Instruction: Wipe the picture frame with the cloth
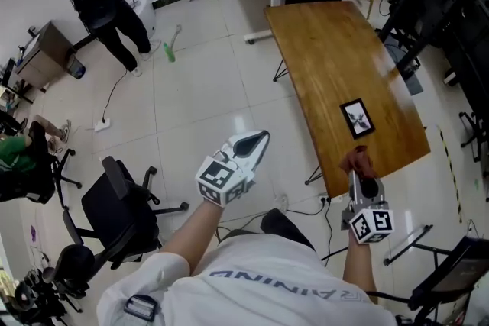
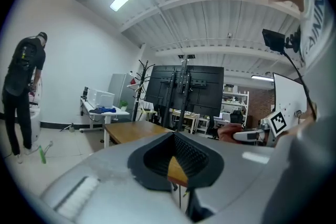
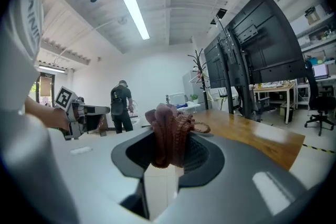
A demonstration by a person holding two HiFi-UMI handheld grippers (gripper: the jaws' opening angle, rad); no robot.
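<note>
The left gripper [image 1: 260, 141] hangs empty, fingers pressed together, well short of the desk [image 1: 328, 50]. The right gripper [image 1: 359, 170] pinches a bunched reddish-brown cloth [image 1: 357, 159]. Ahead of those fingers the small black picture frame [image 1: 357, 118] lies flat near the desk's edge. With nothing bracing it, it could skid off under a wipe.

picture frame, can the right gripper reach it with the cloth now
Probably yes: the right gripper, shut on the cloth, is by the table edge, with only bare wood before the picture frame.
</note>
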